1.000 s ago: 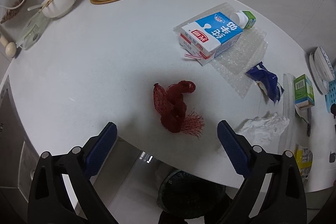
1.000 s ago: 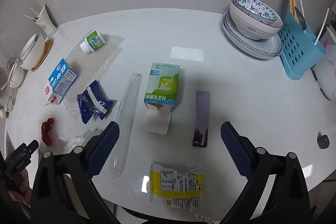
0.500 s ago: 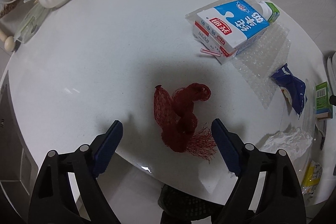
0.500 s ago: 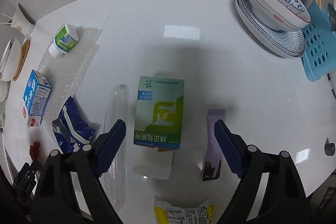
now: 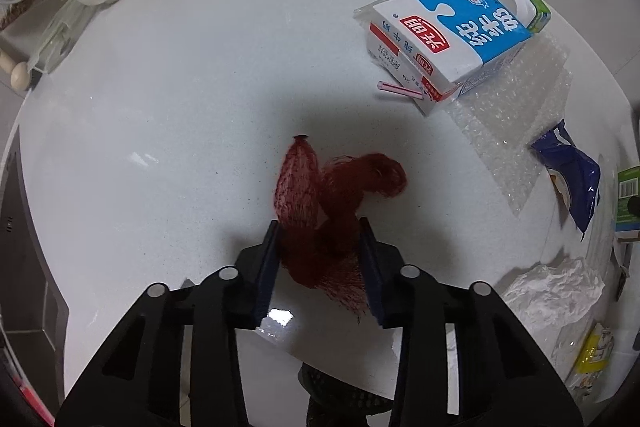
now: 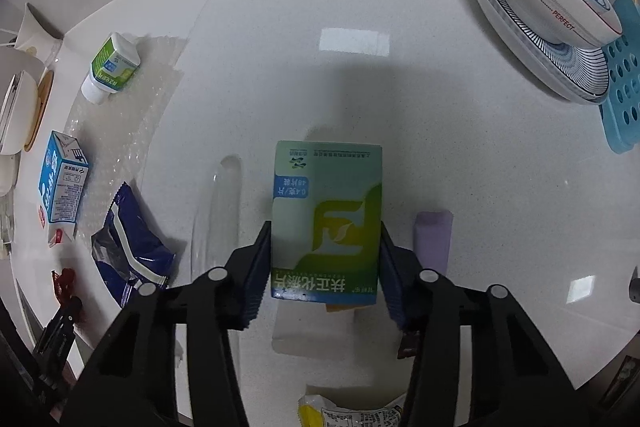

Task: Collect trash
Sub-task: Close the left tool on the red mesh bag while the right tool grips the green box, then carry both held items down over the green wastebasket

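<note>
left gripper point(image 5: 320, 259): jaws just closing, pads pinching red mesh net point(image 5: 324, 203) | right gripper point(image 6: 325, 259): jaws just closing, clamped on green box point(image 6: 326, 223)

Red mesh net bag point(image 5: 328, 211), crumpled in a twisted heap, lies on the white table near its front edge, frayed end toward the cam. Green-white cardboard box point(image 6: 326, 223) lies flat mid-table, printed face up, end flap open at the near side, text upside down.
</note>
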A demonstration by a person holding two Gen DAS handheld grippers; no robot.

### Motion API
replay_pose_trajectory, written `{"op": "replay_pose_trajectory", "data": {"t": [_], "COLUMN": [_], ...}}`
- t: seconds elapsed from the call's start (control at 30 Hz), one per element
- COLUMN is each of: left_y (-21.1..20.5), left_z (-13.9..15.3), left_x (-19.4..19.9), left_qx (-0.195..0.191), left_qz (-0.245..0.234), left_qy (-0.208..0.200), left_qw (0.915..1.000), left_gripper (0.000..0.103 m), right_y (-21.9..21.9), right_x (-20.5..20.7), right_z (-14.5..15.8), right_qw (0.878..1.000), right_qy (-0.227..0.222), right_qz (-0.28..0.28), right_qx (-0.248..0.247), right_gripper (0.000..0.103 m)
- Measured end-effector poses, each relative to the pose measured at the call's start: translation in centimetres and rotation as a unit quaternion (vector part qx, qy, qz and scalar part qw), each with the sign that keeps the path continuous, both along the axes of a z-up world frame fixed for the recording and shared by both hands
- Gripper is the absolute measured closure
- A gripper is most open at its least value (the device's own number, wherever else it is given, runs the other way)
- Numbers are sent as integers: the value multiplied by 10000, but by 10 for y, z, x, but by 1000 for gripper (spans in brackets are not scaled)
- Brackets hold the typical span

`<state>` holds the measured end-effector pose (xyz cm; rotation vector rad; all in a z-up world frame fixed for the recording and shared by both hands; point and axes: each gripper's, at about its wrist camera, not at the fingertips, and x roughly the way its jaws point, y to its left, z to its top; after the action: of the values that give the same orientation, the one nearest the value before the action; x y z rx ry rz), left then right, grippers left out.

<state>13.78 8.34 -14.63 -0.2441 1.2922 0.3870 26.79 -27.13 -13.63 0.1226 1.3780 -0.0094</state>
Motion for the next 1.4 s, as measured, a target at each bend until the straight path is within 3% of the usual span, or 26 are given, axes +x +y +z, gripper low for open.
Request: {"op": "replay_pose_trajectory", "data": {"t": [0.17, 0.4, 0.97, 1.4], "left_y": [-1, -4, -61, -88], "left_z": [4, 37, 118, 130], "left_x": [-3, -23, -99, -161], "left_qx": [-3, 152, -74, -198], "left_qz": [154, 121, -637, -1027], "left_qy": [41, -347, -1175, -1334], "left_qw": [9999, 9992, 9910, 9855], "left_gripper": [81, 86, 87, 87], "right_y": [-6, -14, -18, 6], "right_x": [-1, -23, -137, -233], "right_z": [0, 42, 115, 127], "right_qw": [9999, 9980, 9897, 9828], "right_qy": [-12, -595, -1393, -1786], "right_qz": [115, 121, -70, 288], "right_qx": [75, 183, 320, 371], "right_gripper": [57, 58, 57, 57]}}
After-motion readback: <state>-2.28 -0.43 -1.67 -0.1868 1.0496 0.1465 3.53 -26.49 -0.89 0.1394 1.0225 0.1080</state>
